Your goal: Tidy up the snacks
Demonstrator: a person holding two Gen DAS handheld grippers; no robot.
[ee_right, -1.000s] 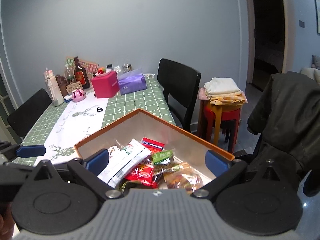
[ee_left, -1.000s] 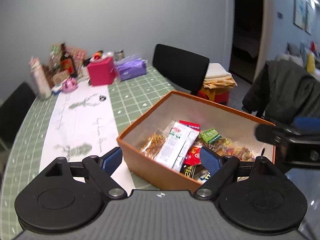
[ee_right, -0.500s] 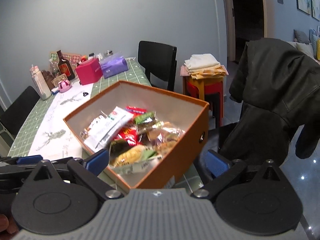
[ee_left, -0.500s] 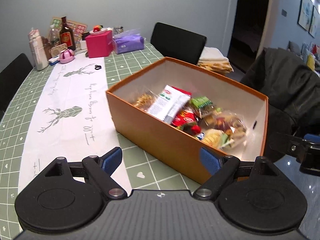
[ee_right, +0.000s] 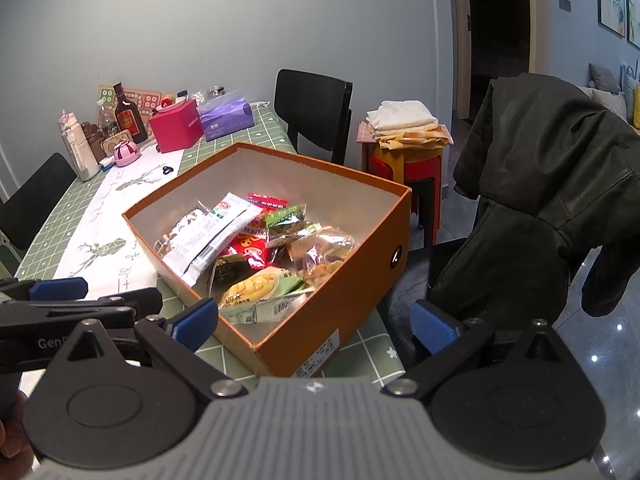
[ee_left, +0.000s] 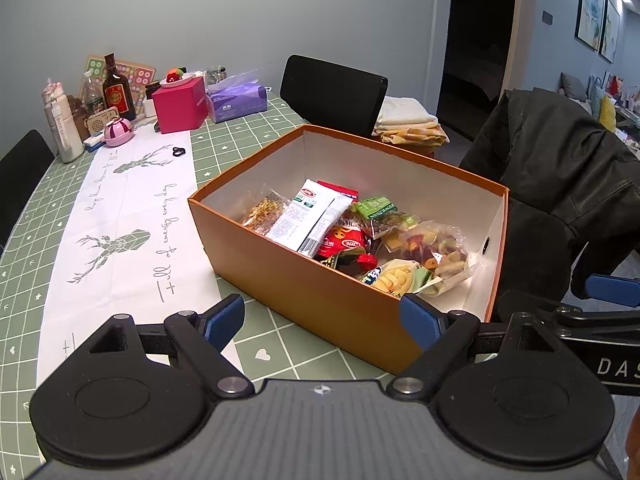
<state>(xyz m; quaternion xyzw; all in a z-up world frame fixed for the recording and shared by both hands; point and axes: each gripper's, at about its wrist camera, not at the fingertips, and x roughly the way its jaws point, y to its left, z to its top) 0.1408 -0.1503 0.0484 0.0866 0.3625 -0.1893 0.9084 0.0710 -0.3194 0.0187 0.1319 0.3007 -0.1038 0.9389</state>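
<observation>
Left wrist view: the left gripper (ee_left: 322, 316) hovers with its blue-padded fingers wide apart, empty, just before an orange box (ee_left: 304, 280) of snacks on the green checked tablecloth (ee_left: 256, 128). A white runner (ee_left: 120, 216) reads "full of energy every day". Beside it, the right gripper (ee_right: 316, 322) is likewise spread and empty; its body shows "DAS", cut off at the frame edge. A white packet (ee_left: 306, 216) carries small print too fine to read.

Snacks (ee_left: 352, 236) in box (ee_left: 304, 280) on table (ee_left: 36, 208)
</observation>
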